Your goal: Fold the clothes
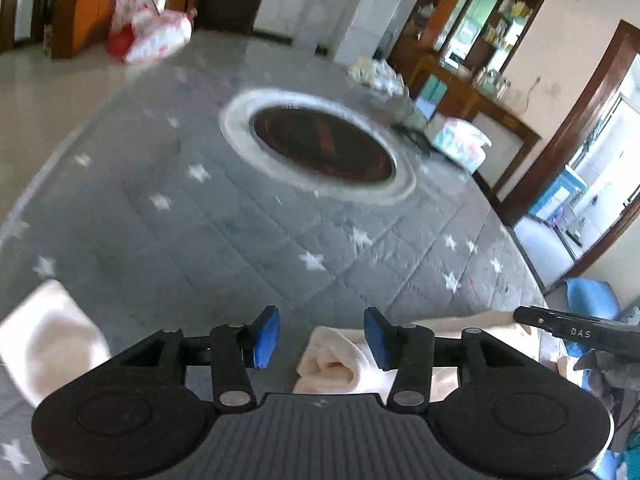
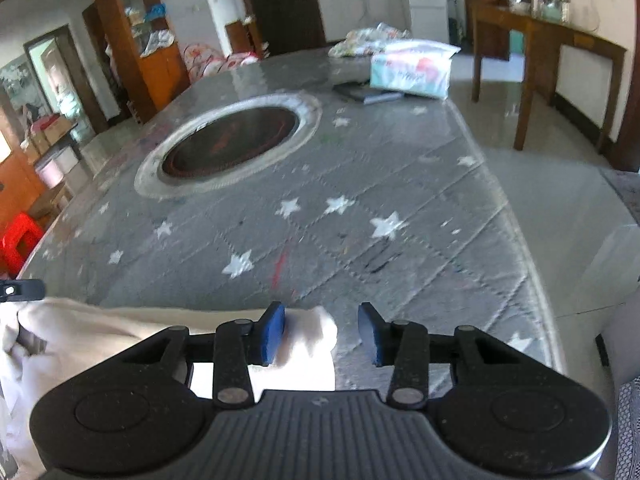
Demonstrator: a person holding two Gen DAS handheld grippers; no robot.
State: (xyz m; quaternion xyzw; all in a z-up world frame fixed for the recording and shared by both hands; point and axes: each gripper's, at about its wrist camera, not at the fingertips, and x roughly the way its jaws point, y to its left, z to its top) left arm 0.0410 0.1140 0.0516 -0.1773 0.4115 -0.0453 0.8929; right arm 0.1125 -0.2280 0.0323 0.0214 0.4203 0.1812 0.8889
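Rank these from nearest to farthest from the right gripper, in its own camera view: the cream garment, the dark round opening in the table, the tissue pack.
1. Cream garment: right beneath the open fingers of the right gripper, spreading leftward.
2. Dark round opening: mid-table, ahead and left.
3. Tissue pack: far table edge, ahead and right.

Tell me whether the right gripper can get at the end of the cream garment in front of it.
Probably yes. The right gripper is open, and the cream garment lies on the grey star-print table cover with its end already reaching between the blue pads; nothing lies in between.
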